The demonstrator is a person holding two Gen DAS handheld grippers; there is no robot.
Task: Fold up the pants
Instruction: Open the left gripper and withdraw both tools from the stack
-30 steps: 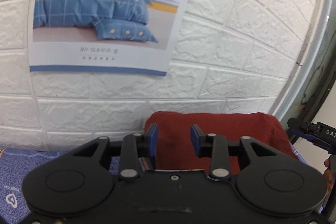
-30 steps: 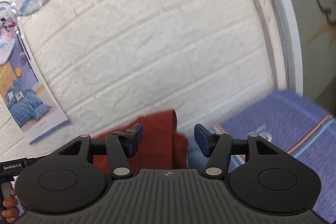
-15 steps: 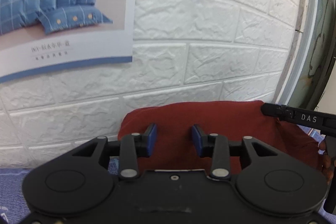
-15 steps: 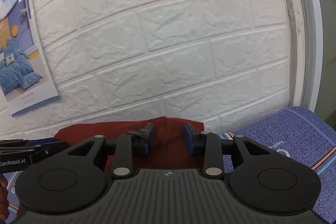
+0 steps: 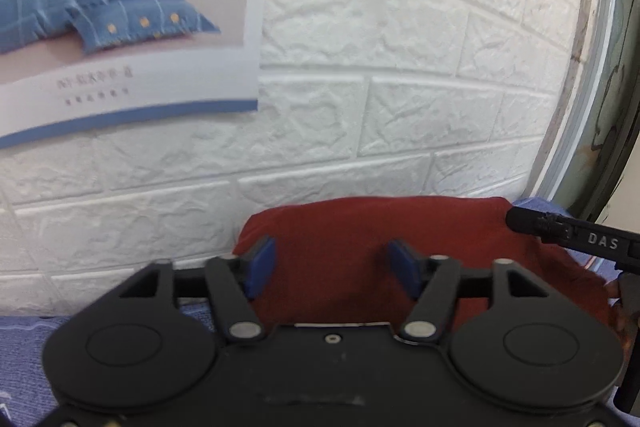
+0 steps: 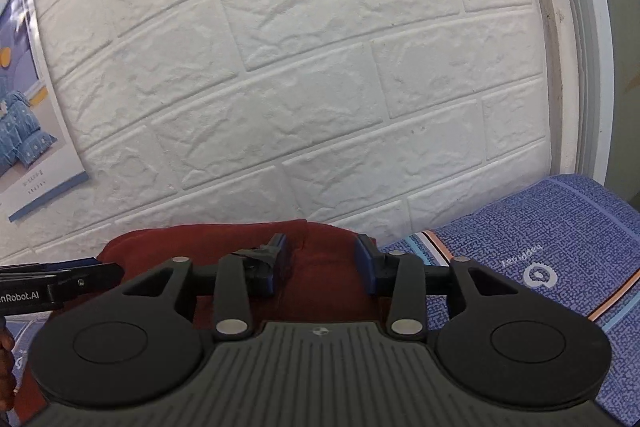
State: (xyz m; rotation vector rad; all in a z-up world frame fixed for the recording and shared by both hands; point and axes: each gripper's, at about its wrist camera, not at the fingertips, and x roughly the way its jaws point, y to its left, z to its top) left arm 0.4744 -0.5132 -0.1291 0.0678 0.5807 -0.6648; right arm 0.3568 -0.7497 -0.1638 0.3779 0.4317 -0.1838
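Both grippers, left (image 5: pixel 332 265) and right (image 6: pixel 320 263), have spread their jaws wider than half a second ago and grip nothing. I read that as release: the red pants (image 5: pixel 384 247) lie folded against the brick wall (image 5: pixel 400 87) on the blue mat (image 6: pixel 560 247).

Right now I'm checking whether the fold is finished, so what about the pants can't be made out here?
- Near half of the red pants, left wrist view: hidden behind the left gripper.
- Same in right wrist view: right gripper covers the pants' near part.
- Poster text: blurred, unreadable.
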